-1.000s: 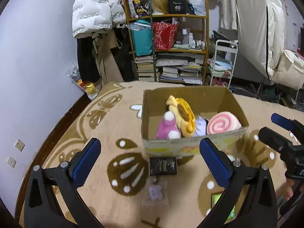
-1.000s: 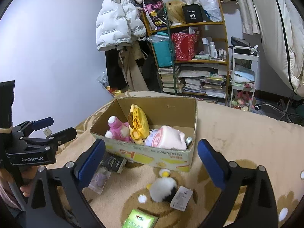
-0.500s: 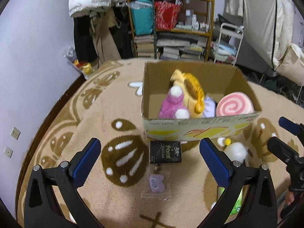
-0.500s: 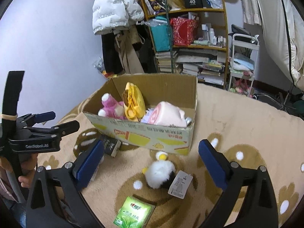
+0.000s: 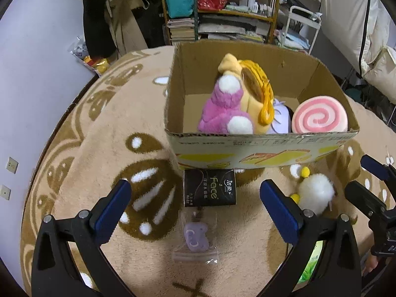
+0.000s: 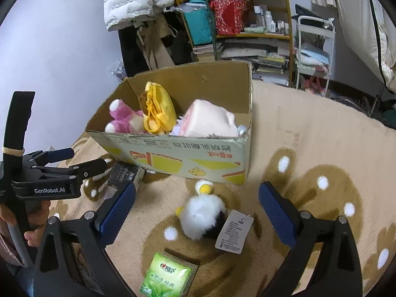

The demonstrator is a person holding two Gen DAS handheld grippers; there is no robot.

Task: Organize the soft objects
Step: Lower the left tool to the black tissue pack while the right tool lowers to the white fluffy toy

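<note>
A cardboard box (image 5: pixel 262 151) (image 6: pixel 173 148) stands on the rug and holds a pink plush (image 5: pixel 222 113), a yellow plush (image 5: pixel 255 91) and a pink swirl roll plush (image 5: pixel 319 118). A white and black fluffy plush (image 6: pixel 201 214) with a paper tag lies on the rug in front of the box; it also shows in the left wrist view (image 5: pixel 315 194). My right gripper (image 6: pixel 198 212) is open around it, above it. My left gripper (image 5: pixel 195 210) is open and empty above a black tissue pack (image 5: pixel 210 188) and a small purple item in a clear bag (image 5: pixel 195 238).
A green tissue pack (image 6: pixel 168 274) lies near the front of the rug. Cluttered shelves (image 5: pixel 222 12), a white cart (image 6: pixel 313 49) and hanging coats stand behind the box. The wall (image 5: pixel 29 74) is to the left.
Both grippers have moved forward and tilted down toward the rug. The white plush now sits between the right gripper's fingers; the black pack and the purple item are nearer the left gripper.
</note>
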